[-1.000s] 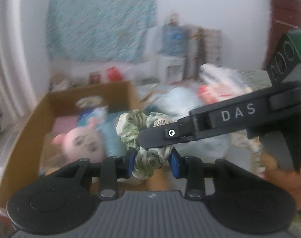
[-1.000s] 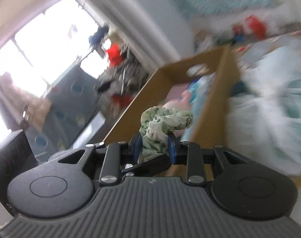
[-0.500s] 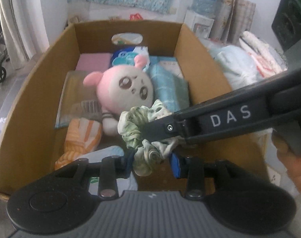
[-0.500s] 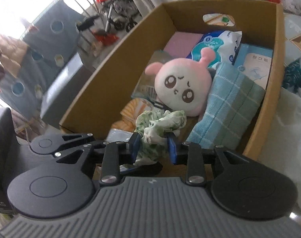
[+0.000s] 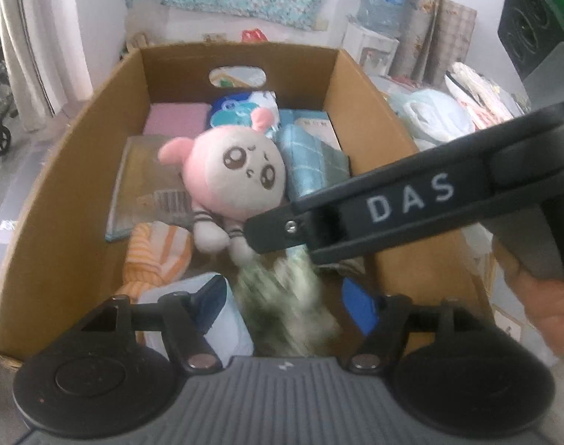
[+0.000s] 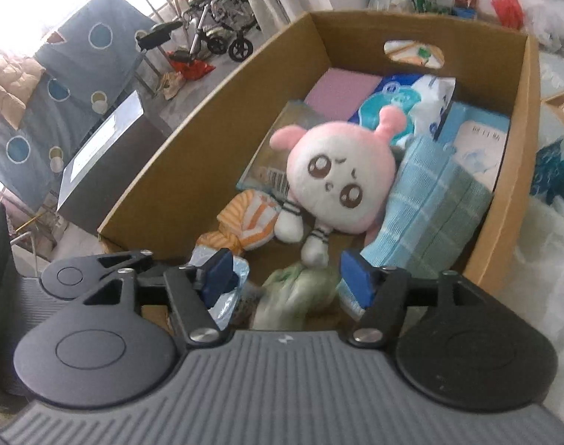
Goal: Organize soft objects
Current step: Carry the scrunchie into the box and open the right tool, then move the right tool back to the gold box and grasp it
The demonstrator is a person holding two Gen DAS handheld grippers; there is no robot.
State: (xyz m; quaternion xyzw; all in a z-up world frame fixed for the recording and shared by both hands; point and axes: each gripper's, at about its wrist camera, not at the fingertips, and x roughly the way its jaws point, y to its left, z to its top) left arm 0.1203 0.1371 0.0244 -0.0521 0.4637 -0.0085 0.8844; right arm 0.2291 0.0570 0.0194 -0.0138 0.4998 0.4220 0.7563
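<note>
A pale green scrunched cloth (image 5: pixel 285 304) (image 6: pixel 297 293) is loose and blurred low in the near end of the cardboard box (image 5: pixel 237 50) (image 6: pixel 207 148). My left gripper (image 5: pixel 285 302) and right gripper (image 6: pixel 287 276) both hang over it, jaws opening, blue pads clear of the cloth on either side. One right finger (image 5: pixel 374 207) crosses the left wrist view. In the box lie a pink plush (image 5: pixel 233 174) (image 6: pixel 341 181), a blue checked towel (image 5: pixel 308 163) (image 6: pixel 426 215), an orange striped cloth (image 5: pixel 156 256) (image 6: pixel 252 218) and a wipes pack (image 5: pixel 237 107).
A person's hand (image 5: pixel 549 307) holds the right gripper at the right edge. Bags and bedding (image 5: pixel 438 115) pile up right of the box. Left of it stand a grey case (image 6: pixel 104 155) and a wheelchair (image 6: pixel 215 26).
Both grippers carried the green cloth over the box, then let go of it. Their jaws have spread wide and the cloth has dropped down into the box.
</note>
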